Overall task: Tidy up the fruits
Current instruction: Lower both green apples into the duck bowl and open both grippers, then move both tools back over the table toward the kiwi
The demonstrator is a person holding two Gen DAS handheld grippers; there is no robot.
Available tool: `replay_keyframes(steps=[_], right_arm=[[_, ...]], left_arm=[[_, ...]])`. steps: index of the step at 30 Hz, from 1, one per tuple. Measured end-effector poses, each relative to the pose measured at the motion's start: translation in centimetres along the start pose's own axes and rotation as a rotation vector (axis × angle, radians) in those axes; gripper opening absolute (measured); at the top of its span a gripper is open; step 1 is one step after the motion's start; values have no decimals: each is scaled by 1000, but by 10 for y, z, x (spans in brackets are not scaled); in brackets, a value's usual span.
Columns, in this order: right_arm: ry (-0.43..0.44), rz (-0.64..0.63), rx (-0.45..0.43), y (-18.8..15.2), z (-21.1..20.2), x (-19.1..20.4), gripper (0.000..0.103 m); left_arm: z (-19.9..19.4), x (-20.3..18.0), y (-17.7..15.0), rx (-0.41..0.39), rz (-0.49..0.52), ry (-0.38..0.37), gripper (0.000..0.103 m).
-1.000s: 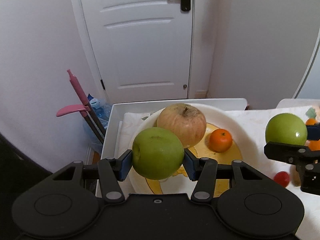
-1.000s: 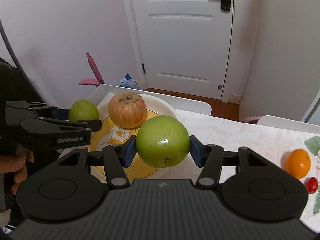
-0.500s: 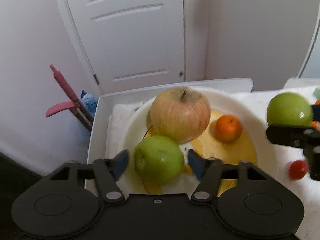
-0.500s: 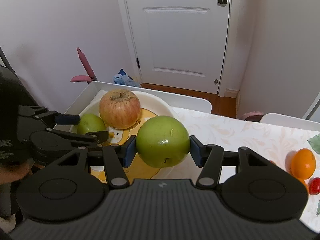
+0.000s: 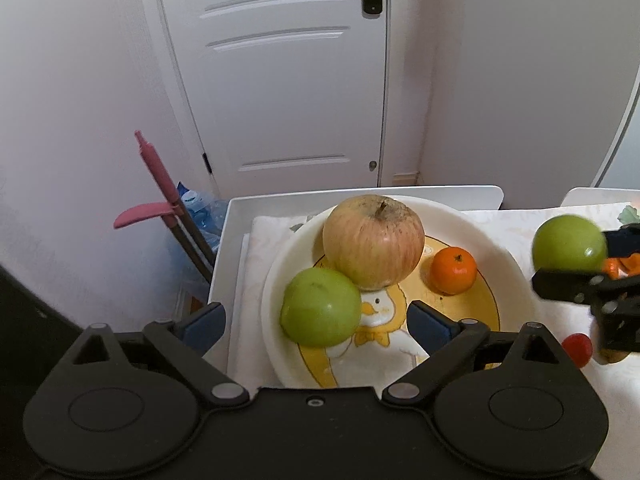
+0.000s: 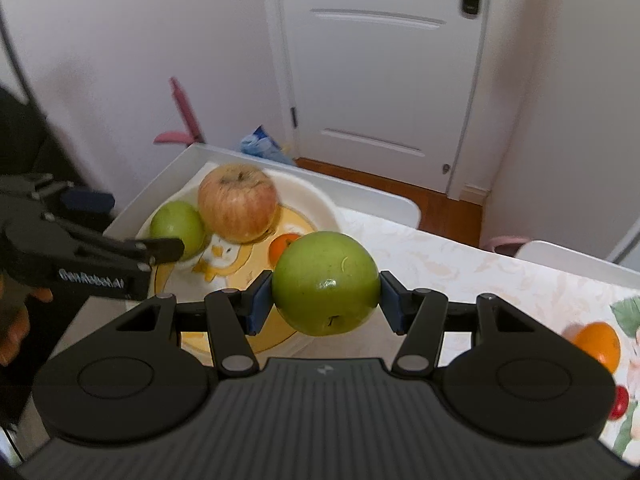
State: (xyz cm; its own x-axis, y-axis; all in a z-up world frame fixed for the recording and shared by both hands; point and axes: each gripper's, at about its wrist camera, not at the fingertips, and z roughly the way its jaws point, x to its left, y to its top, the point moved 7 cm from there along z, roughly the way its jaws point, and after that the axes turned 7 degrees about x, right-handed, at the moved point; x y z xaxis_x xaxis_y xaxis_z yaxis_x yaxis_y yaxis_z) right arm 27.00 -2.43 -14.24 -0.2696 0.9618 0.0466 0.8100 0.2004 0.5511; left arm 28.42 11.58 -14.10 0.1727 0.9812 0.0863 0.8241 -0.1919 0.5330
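Left gripper [image 5: 316, 326]: pitched steeply down over the near rim of the plate [image 5: 508, 264], jaws spread wide, having just been opening. A green apple [image 5: 320, 307] sits between the blue pads [image 5: 430, 326] with clear gaps on both sides, so nothing is gripped. That apple rests on the plate, touching a larger red-and-yellow apple [image 5: 373, 240] behind it. A small orange [image 5: 454, 270] lies on the plate just to the right of the big apple.

Right gripper [image 6: 326, 300]: also angled downward, jaws about half open and clamped on a second green apple [image 6: 326, 282], pads pressing both its sides. It is held in the air beside the plate's right edge, above the patterned tablecloth [image 6: 460, 268].

A hand [image 6: 16, 320] grips the left tool's handle at the frame's left edge. Another orange [image 6: 596, 346] and a small red fruit [image 6: 618, 402] lie on the cloth, well apart from the plate. A white door [image 5: 288, 80] stands behind the table.
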Motion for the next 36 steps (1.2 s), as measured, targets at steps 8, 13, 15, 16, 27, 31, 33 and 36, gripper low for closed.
replay_keyframes(steps=[8,13,15,16,27,31,33,36], right_arm=[[69,-103,23,-3,21,33,71],[83,-109,45,-7,37,45,71],[89,-113,50,-9,39,46,71],[90,-120,52,-10,40,48,71],[27,-110,-18,-11,13,42,103],[23,-90,-30,-14,0,39,103],[16,-81,-37,-16,-8,37,103],[4,-65,-46,-21,-22,33,103]], left_arm=[[-16,8,-5,-14,-46,-15,99],[-18,11,-5,-18,-61,-8,99],[-19,12,-6,-24,-63,-5,99],[-19,13,-6,-25,-65,-5,99],[-27,11,-7,-38,-93,-22,99],[-33,8,-8,-44,-92,-31,99],[-37,5,-9,-47,-88,-34,99],[-44,2,-9,-56,-83,-43,99]])
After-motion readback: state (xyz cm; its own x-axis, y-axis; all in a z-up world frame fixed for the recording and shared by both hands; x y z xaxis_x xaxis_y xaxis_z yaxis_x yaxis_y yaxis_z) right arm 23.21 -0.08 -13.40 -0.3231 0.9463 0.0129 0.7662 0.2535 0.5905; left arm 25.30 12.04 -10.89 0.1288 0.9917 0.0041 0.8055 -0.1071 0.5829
